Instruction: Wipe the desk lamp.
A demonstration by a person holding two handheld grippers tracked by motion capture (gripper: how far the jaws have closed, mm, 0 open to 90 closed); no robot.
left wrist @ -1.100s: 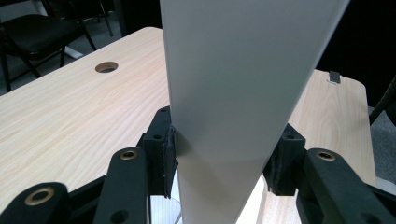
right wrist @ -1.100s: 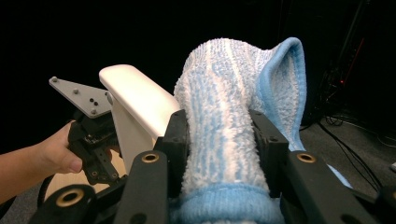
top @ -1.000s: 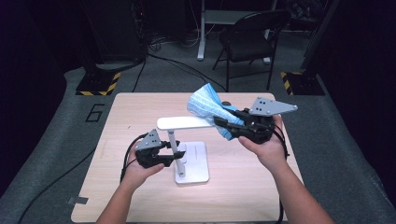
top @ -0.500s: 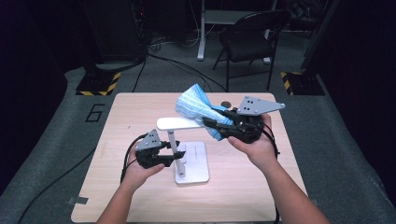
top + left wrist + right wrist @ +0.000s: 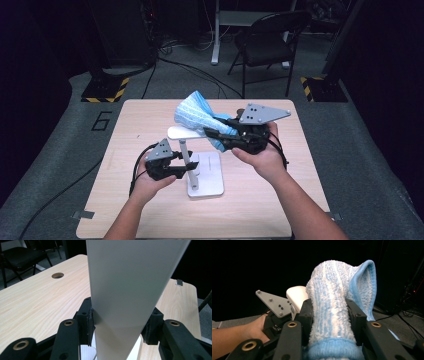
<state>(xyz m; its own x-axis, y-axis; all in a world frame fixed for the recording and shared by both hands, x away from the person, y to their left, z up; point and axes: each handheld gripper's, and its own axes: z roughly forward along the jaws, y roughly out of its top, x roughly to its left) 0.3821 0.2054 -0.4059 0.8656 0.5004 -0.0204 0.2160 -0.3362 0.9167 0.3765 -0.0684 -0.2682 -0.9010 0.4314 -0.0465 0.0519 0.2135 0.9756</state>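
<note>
A white stand (image 5: 205,182) rests on the table, with a thin upright post (image 5: 185,157) and a flat white arm (image 5: 182,132) on top. My left gripper (image 5: 190,165) is shut on the post; in the left gripper view the white post (image 5: 125,297) sits pinched between the pads. A fuzzy blue-and-white striped sock (image 5: 197,115) is held by my right gripper (image 5: 212,132), which is shut on it above the stand's arm. In the right gripper view the sock (image 5: 332,315) fills the gap between the jaws, and the white arm's tip (image 5: 297,296) lies just behind it.
The light wooden table (image 5: 125,150) has a round cable hole (image 5: 57,275) near one corner. A black folding chair (image 5: 267,37) and floor stands with yellow-black bases (image 5: 102,90) stand beyond the far edge. Cables trail from both grippers.
My right gripper has carried the sock to the left, from the right of the stand to over the white arm. The left gripper has stayed on the post.
</note>
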